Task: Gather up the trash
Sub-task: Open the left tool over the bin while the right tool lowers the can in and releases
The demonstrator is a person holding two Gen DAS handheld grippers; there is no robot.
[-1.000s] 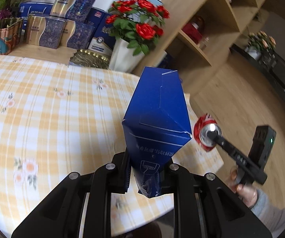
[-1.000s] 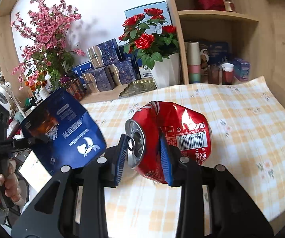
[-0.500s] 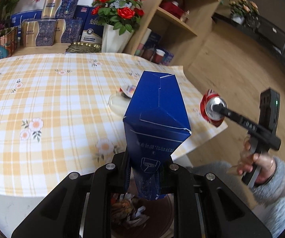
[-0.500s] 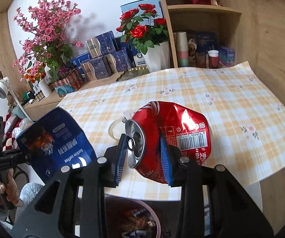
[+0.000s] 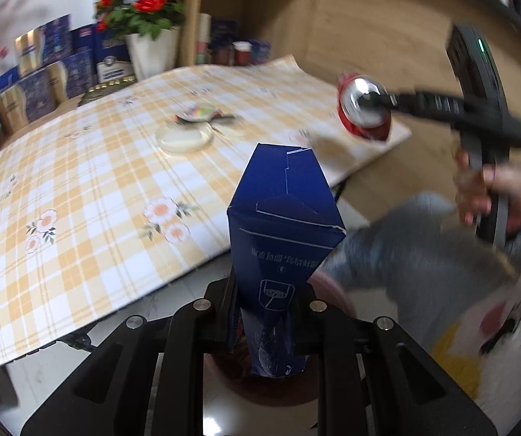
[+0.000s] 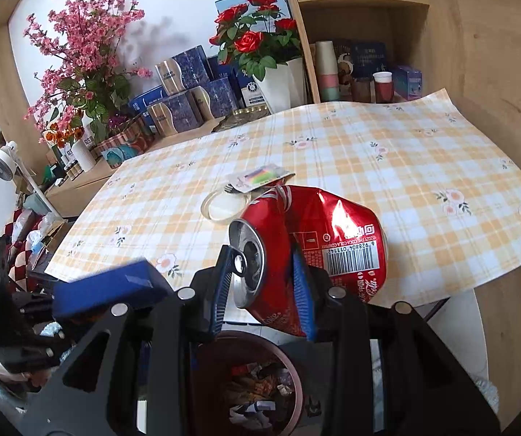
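a: so, which step?
b: carrying. left gripper (image 5: pixel 267 312) clamps the blue carton (image 5: pixel 284 225); right gripper (image 6: pixel 265 287) pinches the crushed cola can (image 6: pixel 311 250).
a: next?
b: trash bin (image 6: pixel 289 370) waits at six o'clock; centre over it, then let go.

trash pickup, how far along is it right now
Done: the bin below the table edge already holds scraps. In hand: the left gripper is shut on a blue carton, and the right gripper is shut on a crushed red can; both hang near the bin, neither dropped yet. Left: a colourful wrapper and a clear round lid lie on the tablecloth.
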